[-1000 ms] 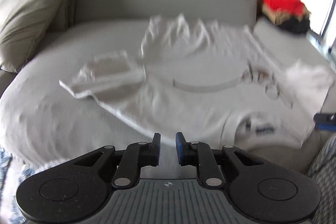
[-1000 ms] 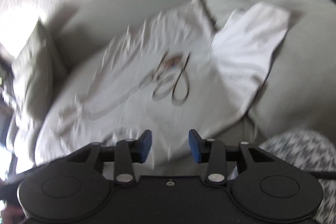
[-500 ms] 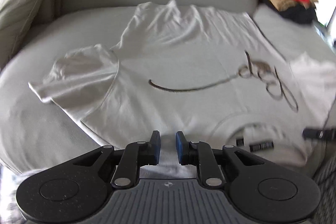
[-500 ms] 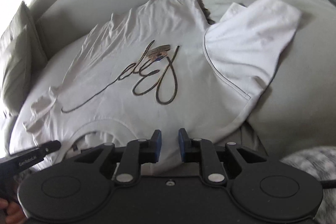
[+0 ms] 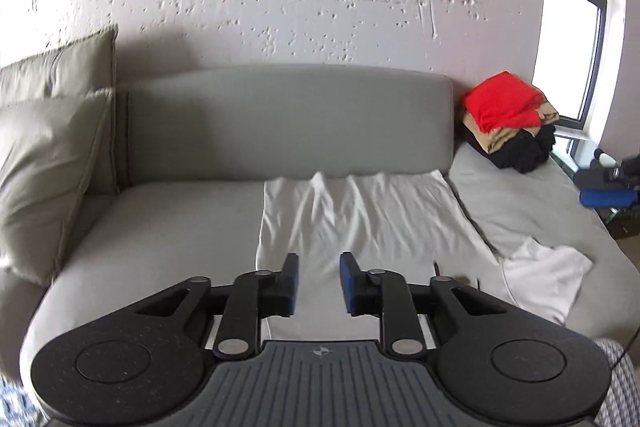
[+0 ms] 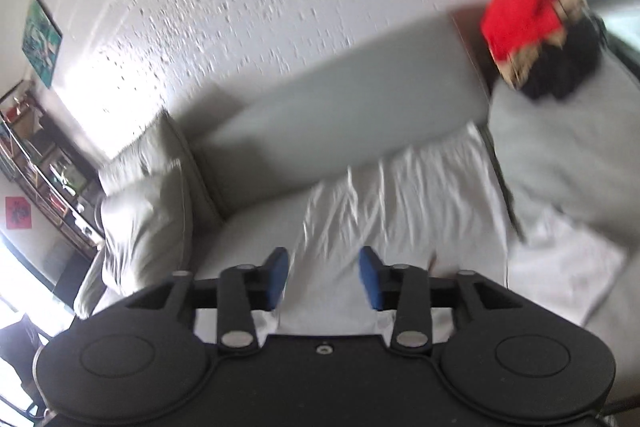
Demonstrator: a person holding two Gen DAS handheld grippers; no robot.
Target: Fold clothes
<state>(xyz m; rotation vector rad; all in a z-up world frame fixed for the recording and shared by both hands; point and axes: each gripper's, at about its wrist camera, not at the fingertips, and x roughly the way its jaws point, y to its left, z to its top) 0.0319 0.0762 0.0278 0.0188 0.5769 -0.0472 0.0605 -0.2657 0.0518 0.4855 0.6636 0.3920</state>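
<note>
1. T-shirt (image 5: 360, 227) spread on the sofa (image 5: 288, 123), long axis running from both claws straight to the backrest.
2. Left gripper (image 5: 316, 283) released, empty, over its near end.
3. Right gripper (image 6: 323, 279) likewise released, empty.
4. Sleeve (image 5: 548, 279) splayed right of the shirt's body, likelier the right claw's reach.
5. Folded pile (image 5: 508, 123) far right, beyond.

white T-shirts: I count one (image 5: 360, 223), spread on the sofa seat
sofas: one, grey (image 5: 288, 123)
cushions: two (image 5: 44, 155), stacked at the left end
folded clothes piles: one (image 5: 508, 119), with red, tan and black layers
grippers: two, left (image 5: 319, 279) and right (image 6: 323, 277)
wall pictures: one (image 6: 40, 41)
</note>
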